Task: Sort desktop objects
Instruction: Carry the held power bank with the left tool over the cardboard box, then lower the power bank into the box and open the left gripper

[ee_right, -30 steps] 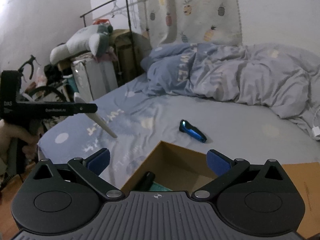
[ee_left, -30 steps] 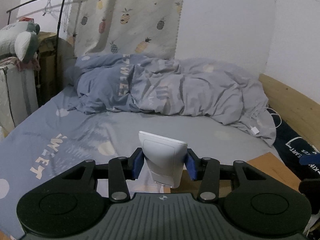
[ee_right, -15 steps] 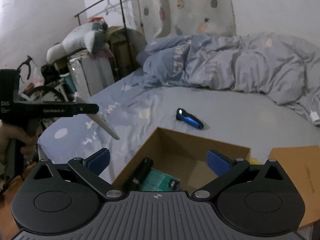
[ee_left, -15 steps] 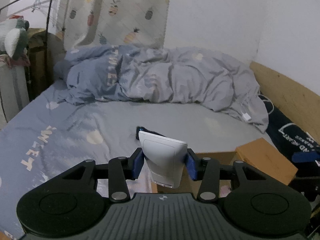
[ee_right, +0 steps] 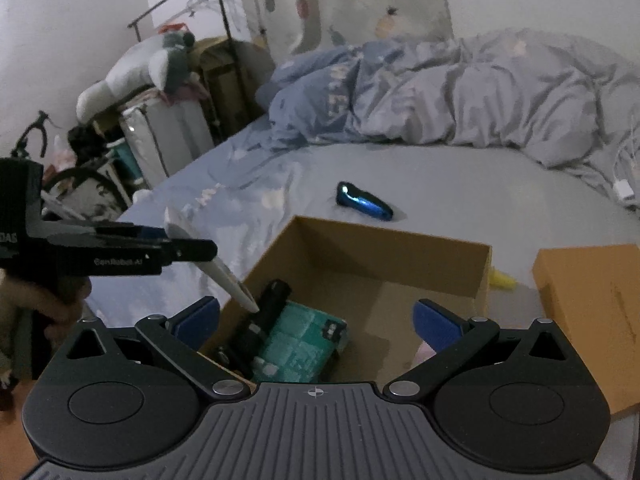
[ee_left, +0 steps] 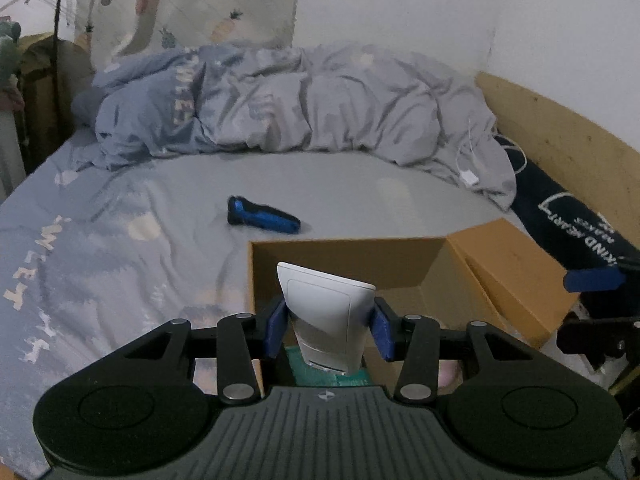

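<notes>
Both your hands have dropped toward the cardboard box (ee_left: 348,256) over the last second: the box now fills the lower middle of both views, so the drop-off looks close. Your left gripper (ee_left: 329,330) is clenched on the white wedge-shaped gadget (ee_left: 326,308), flat, smooth, wide end at 12 o'clock, held over the box's near edge. Your right gripper (ee_right: 316,320) hangs released and empty above the box; the blue shaver (ee_left: 262,220) lies on the bed at 11 o'clock from the box.

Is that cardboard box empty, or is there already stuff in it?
Not empty. The open cardboard box already holds a teal packet and a black object on its floor.
</notes>
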Demonstrator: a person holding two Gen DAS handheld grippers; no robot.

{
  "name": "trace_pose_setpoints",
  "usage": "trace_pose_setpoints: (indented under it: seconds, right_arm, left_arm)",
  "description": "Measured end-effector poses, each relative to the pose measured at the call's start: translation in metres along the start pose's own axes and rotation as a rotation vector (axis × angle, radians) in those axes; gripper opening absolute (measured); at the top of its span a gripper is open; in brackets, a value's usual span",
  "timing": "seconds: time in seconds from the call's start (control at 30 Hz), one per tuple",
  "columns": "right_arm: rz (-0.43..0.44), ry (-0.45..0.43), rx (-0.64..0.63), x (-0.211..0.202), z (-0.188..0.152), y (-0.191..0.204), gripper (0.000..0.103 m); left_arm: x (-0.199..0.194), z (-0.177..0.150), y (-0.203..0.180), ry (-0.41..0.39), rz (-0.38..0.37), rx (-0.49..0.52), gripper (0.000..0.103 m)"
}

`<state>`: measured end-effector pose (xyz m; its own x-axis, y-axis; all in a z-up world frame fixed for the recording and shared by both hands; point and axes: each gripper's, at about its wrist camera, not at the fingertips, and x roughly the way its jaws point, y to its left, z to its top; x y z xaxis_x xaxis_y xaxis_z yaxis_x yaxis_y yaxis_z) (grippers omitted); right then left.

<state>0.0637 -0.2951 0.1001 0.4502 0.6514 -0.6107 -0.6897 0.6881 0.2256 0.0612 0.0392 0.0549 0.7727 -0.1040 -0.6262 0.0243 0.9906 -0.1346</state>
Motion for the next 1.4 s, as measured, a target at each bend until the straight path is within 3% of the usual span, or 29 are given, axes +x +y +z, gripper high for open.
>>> trace_pose_setpoints:
  seconds: [0.6, 1.17, 1.4]
  right_arm:
    - [-0.006, 0.052, 0.061, 0.020, -0.018, -0.027, 0.103]
    - [0.006, 0.086, 0.090, 0.035, -0.024, -0.037, 0.103]
    - [-0.009, 0.106, 0.101, 0.043, -0.026, -0.048, 0.103]
  left_arm:
    - [0.043, -0.032, -0.020, 0.186, 0.007, 0.053, 0.046]
    - [0.073, -0.026, -0.028, 0.202, 0.030, 0.062, 0.046]
    - [0.097, -0.035, -0.020, 0.268, 0.079, 0.043, 0.040]
